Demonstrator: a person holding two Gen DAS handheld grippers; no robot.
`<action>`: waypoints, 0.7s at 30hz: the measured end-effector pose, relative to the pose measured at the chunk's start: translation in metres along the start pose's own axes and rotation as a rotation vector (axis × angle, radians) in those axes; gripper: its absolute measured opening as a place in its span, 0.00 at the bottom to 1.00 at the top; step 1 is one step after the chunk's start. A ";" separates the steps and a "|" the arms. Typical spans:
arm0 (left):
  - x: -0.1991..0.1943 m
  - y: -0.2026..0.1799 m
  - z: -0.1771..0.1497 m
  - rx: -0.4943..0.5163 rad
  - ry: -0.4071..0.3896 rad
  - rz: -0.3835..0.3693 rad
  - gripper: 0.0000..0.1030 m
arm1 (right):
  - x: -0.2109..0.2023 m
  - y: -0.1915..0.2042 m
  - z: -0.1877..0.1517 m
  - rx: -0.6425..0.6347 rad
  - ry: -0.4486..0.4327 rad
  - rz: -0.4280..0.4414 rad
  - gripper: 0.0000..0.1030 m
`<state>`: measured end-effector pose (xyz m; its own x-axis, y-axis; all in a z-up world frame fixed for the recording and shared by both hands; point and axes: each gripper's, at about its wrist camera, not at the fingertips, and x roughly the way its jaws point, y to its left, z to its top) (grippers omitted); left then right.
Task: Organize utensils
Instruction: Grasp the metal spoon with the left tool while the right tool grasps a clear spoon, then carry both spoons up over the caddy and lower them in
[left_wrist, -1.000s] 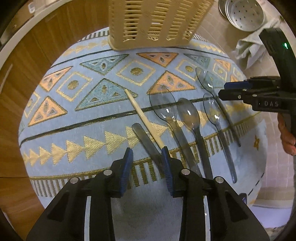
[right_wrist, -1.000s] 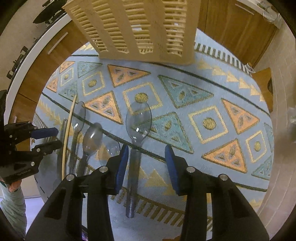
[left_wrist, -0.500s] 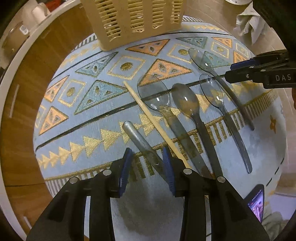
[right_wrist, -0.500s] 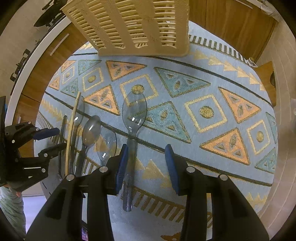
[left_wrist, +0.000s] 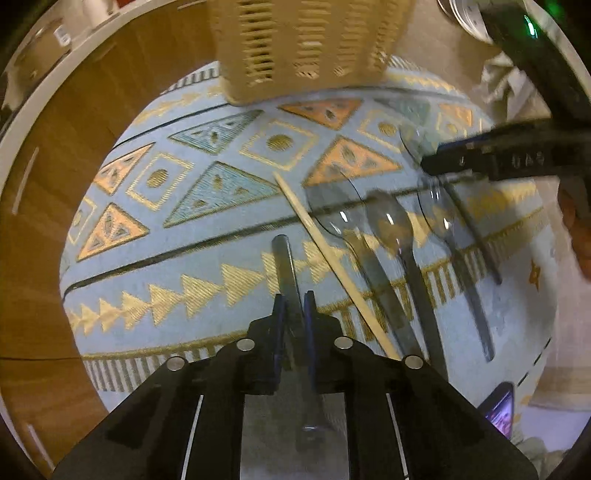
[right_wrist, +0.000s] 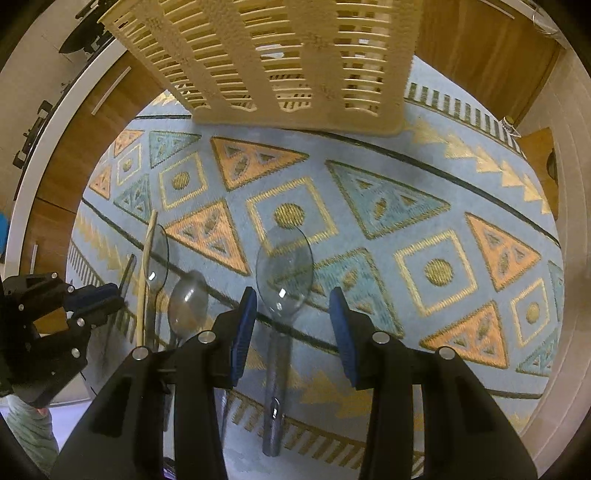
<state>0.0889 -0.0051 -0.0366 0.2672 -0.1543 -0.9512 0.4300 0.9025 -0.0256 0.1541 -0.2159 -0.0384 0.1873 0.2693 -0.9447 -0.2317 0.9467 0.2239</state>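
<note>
My left gripper (left_wrist: 294, 306) is shut on a grey plastic knife (left_wrist: 285, 263), whose blade sticks out ahead over the patterned mat (left_wrist: 207, 258). Beside it lie a wooden stick (left_wrist: 325, 251) and several clear grey plastic spoons (left_wrist: 391, 225). My right gripper (right_wrist: 291, 317) is open, its jaws on either side of a clear spoon (right_wrist: 283, 273) lying on the mat (right_wrist: 436, 229). The left gripper (right_wrist: 92, 299) shows at the left of the right wrist view. A cream slatted utensil basket (left_wrist: 306, 44) stands at the far edge of the mat; it also shows in the right wrist view (right_wrist: 280, 55).
The mat lies on a wooden surface (left_wrist: 33, 258). A phone (left_wrist: 500, 410) lies at the near right corner. A crumpled cloth (left_wrist: 498, 81) and metal lids (left_wrist: 465, 18) sit at the far right. The right gripper (left_wrist: 491, 158) reaches in over the spoons.
My left gripper has closed on the grey knife and lifted it, swinging its blade to point forward. My right gripper has moved lower and closer to the clear spoon, still open.
</note>
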 end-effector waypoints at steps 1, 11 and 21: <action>-0.004 0.006 0.001 -0.009 -0.010 -0.003 0.01 | 0.002 0.003 0.002 0.000 -0.001 -0.009 0.37; 0.001 0.030 0.001 -0.047 0.053 -0.071 0.06 | 0.013 0.037 0.012 -0.052 0.009 -0.131 0.37; 0.015 -0.009 0.020 0.132 0.176 0.066 0.02 | 0.019 0.062 0.002 -0.122 -0.011 -0.177 0.29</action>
<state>0.1064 -0.0233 -0.0450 0.1489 -0.0136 -0.9888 0.5285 0.8462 0.0680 0.1452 -0.1522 -0.0418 0.2457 0.1036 -0.9638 -0.3080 0.9511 0.0237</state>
